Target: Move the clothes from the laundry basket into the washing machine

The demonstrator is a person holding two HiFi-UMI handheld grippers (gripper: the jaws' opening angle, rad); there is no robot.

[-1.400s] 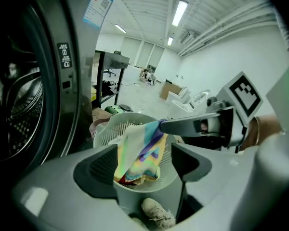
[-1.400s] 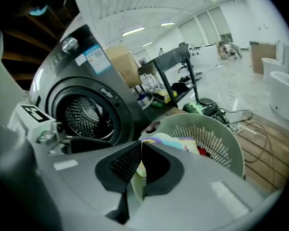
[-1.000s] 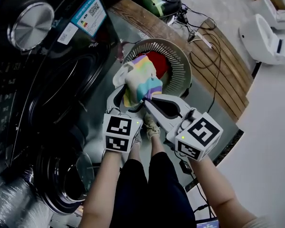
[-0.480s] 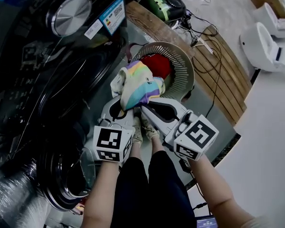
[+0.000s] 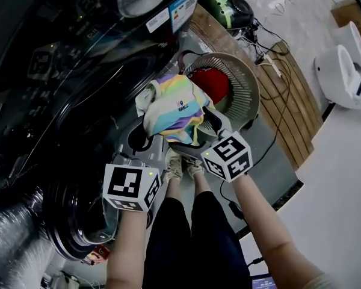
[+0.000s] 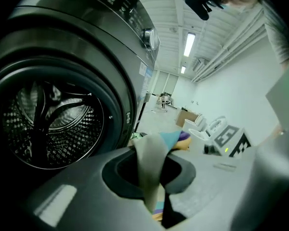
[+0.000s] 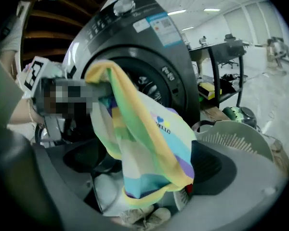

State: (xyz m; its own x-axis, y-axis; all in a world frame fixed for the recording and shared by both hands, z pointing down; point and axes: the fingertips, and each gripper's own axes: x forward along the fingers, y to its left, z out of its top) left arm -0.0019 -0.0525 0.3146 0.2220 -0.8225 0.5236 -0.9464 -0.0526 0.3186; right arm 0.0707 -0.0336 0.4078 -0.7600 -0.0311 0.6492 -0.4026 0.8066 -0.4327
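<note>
Left tongs (image 6: pixel 153 194) and right tongs (image 7: pixel 149 198) both clamped on striped shirt (image 5: pixel 175 106), raised beside laundry basket (image 5: pixel 248 83) (red garment (image 5: pixel 214 80) inside). Washing machine (image 5: pixel 60 95) close left, drum (image 6: pixel 50 124) mouth open.

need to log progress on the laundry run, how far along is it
Done: nothing visibly loaded; the drum shows no clothes in the part seen. In hand: the pastel striped garment, held by left gripper and right gripper near the laundry basket. Left: loading it, then the red garment in the basket.
</note>
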